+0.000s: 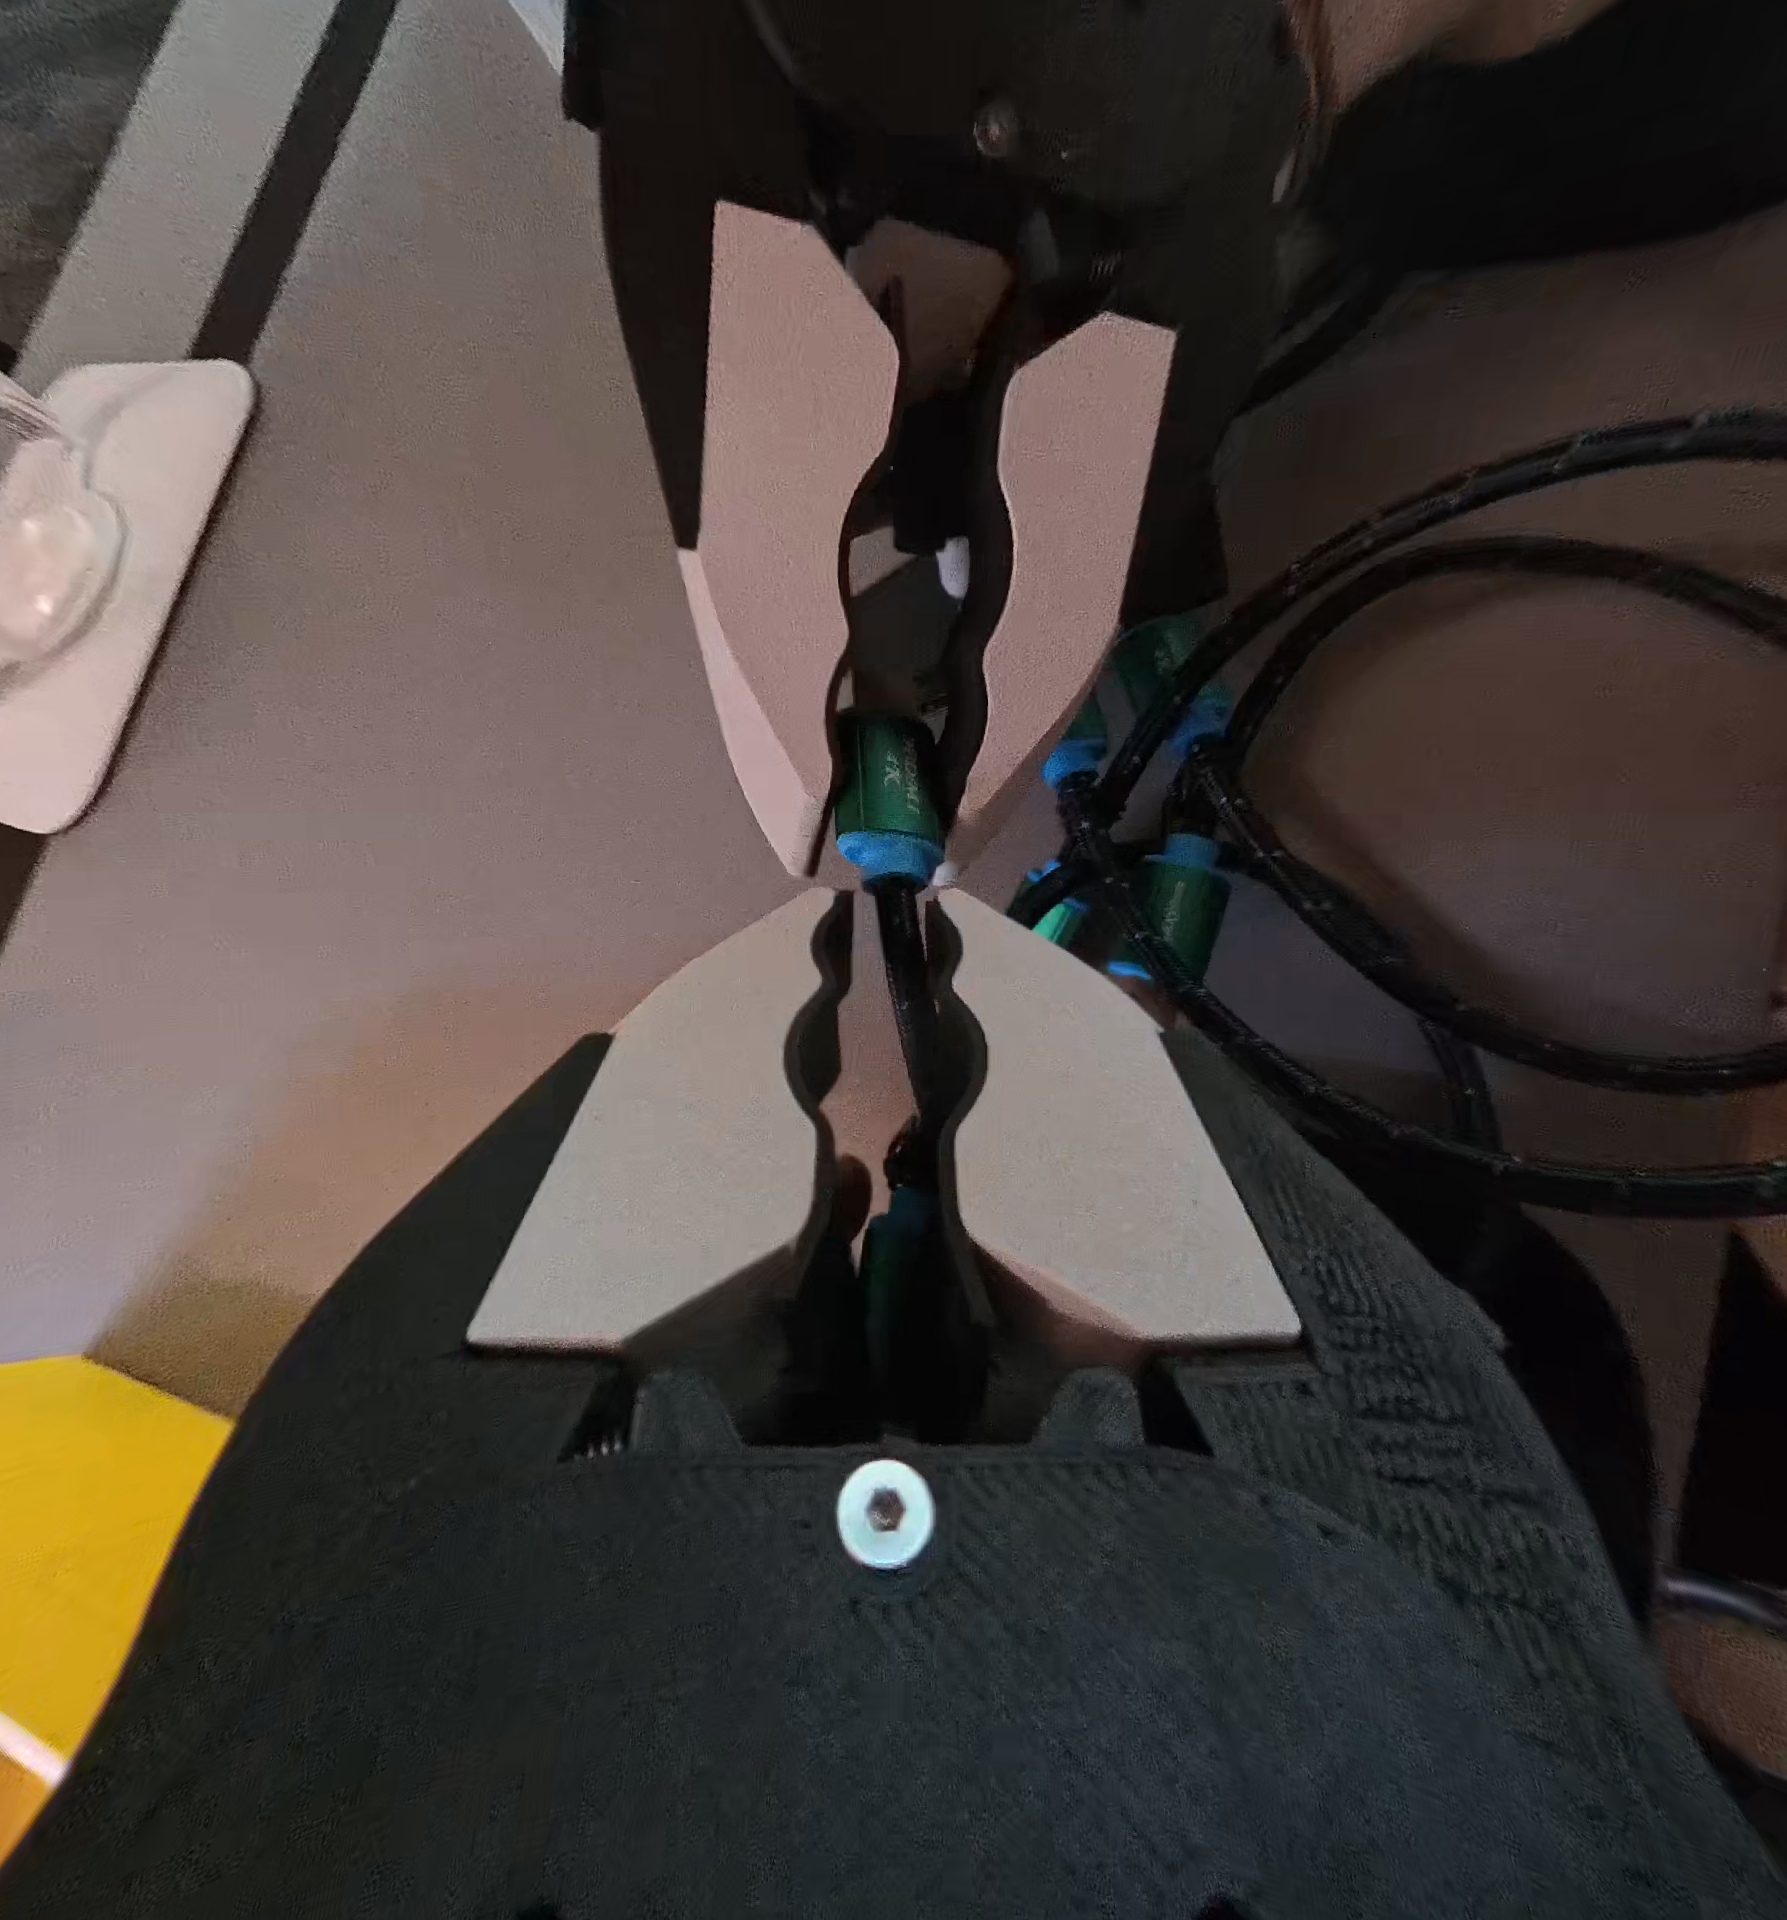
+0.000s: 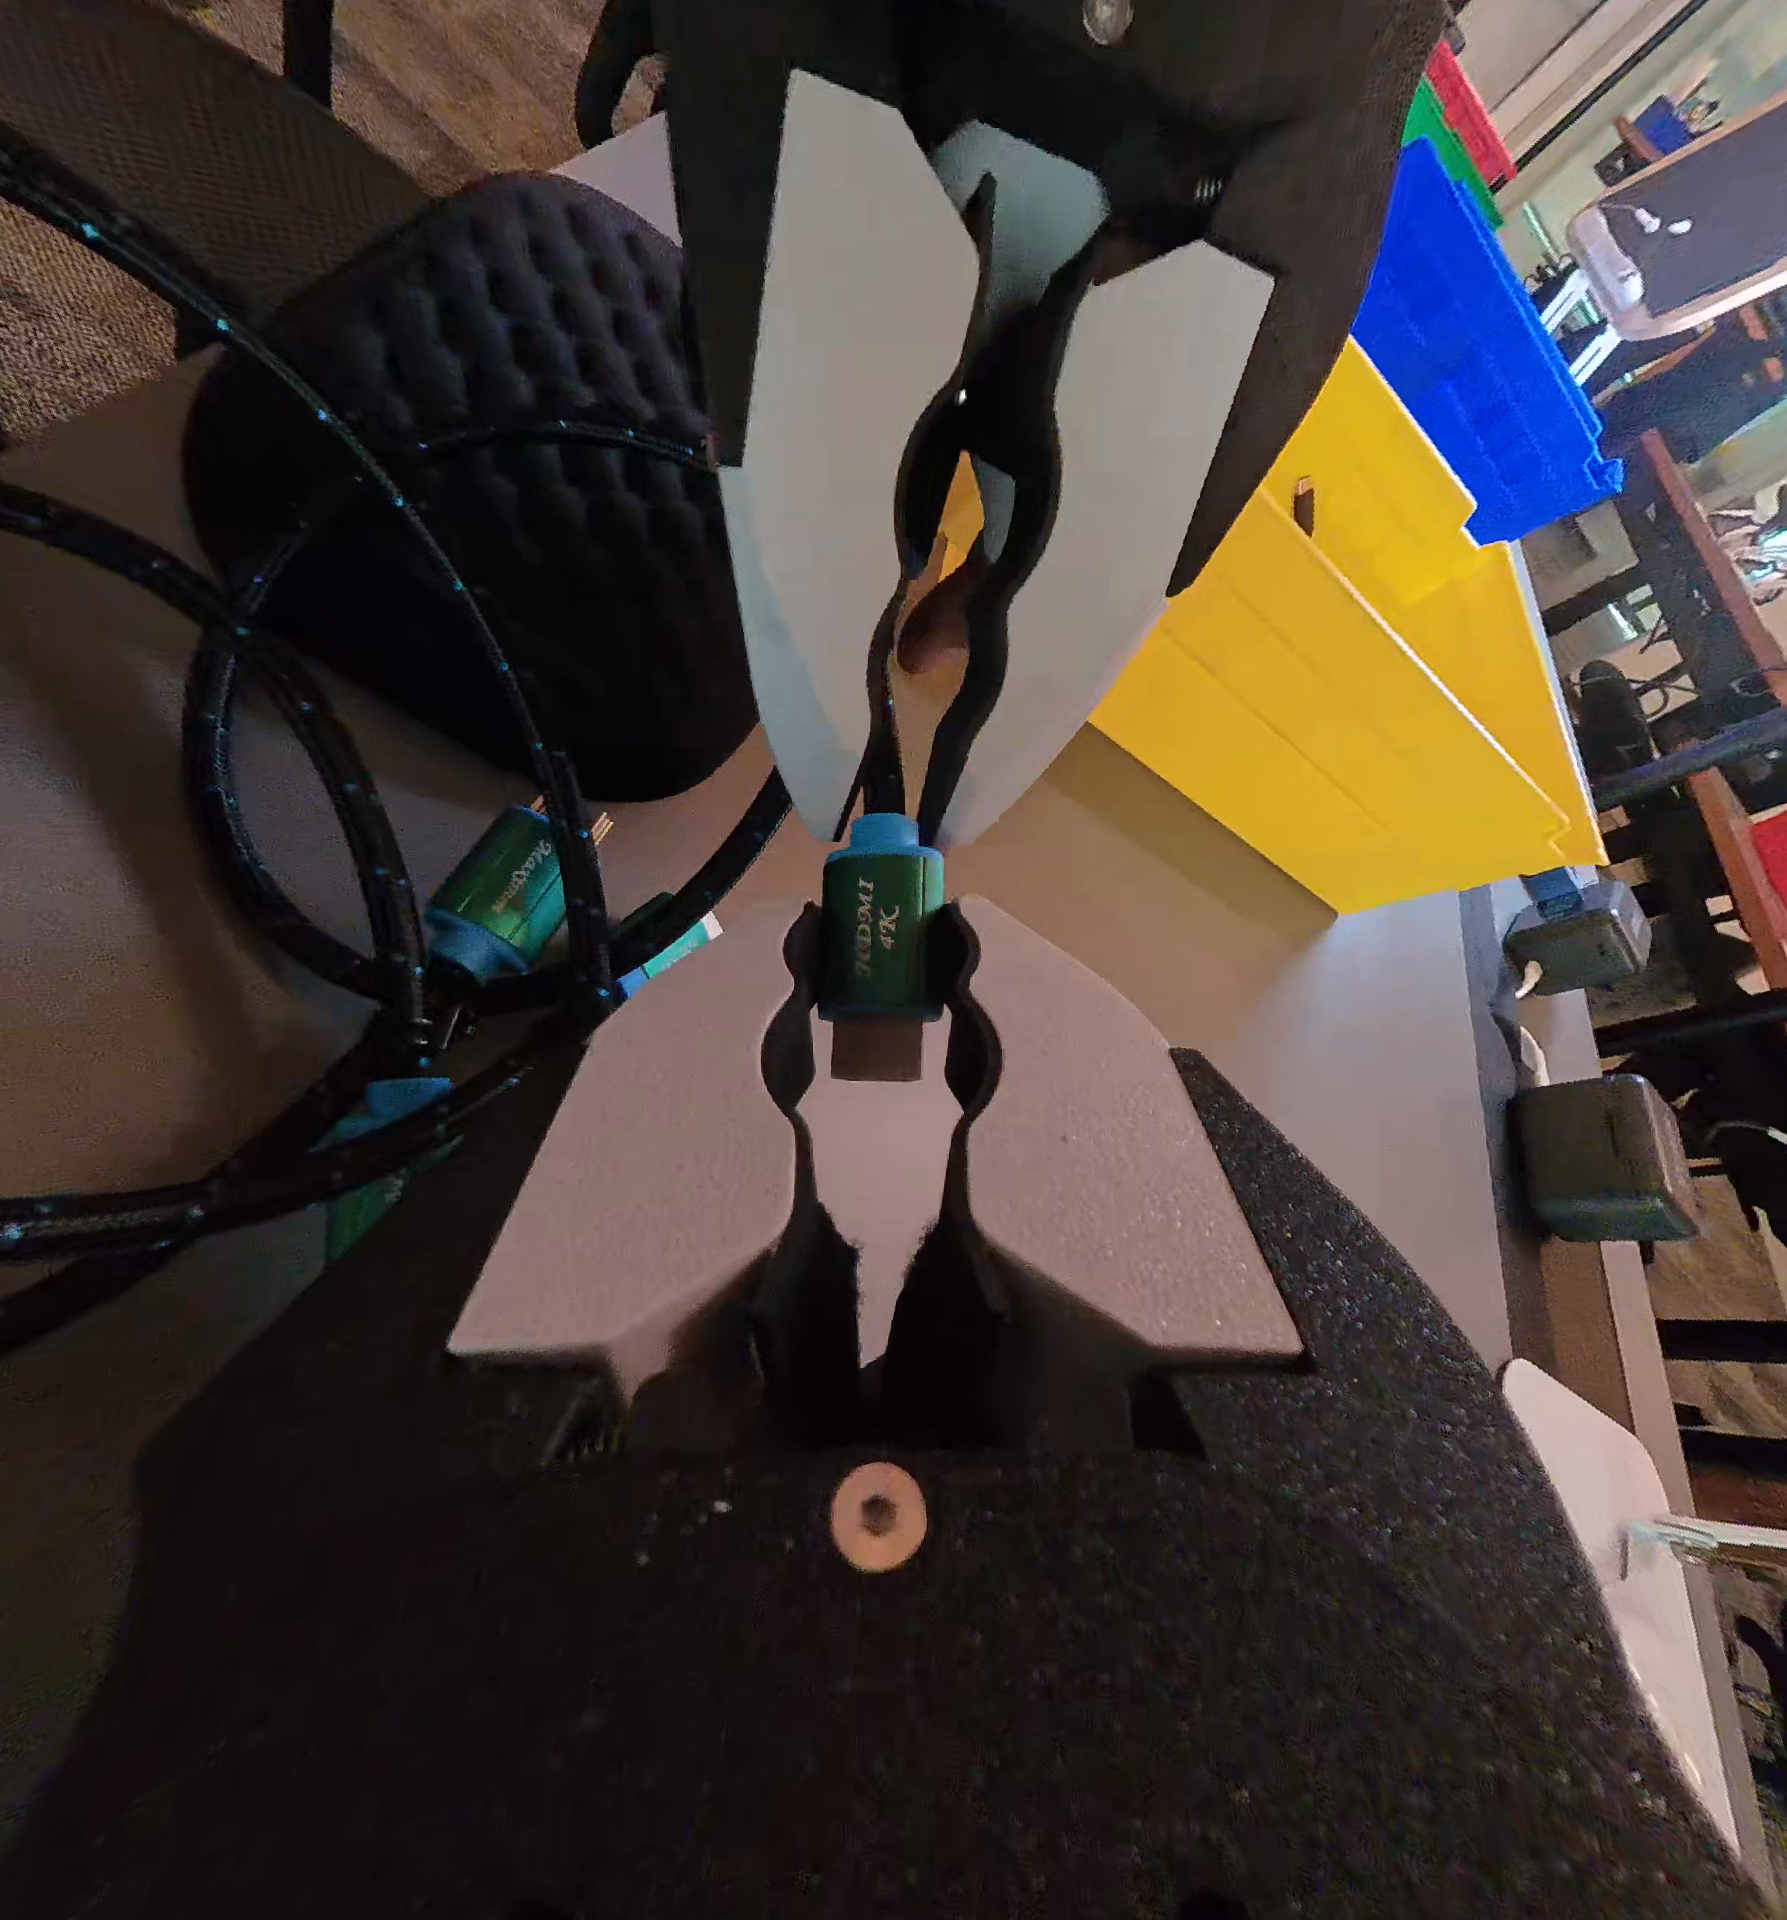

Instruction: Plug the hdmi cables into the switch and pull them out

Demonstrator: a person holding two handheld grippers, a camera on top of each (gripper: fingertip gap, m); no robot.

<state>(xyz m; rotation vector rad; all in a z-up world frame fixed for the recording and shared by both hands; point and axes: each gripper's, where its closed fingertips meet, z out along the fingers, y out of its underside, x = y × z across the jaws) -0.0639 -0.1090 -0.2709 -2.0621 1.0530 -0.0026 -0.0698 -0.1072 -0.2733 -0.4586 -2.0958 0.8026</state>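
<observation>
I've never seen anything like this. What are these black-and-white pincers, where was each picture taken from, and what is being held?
There is no robot here. A person holds a two-finger gripper in each hand, and each gripper has a camera looking along its fingers. So each picture shows its own gripper at the bottom and the other one facing it at the top.

In the left camera's picture, the left gripper pinches a black braided cable just behind its plug. In the right camera's picture, the right gripper is closed on that cable's green plug, whose metal tip points toward the camera.

More coiled cables lie on the pale table, and a yellow bin stands beyond. I cannot pick out the switch.
</observation>
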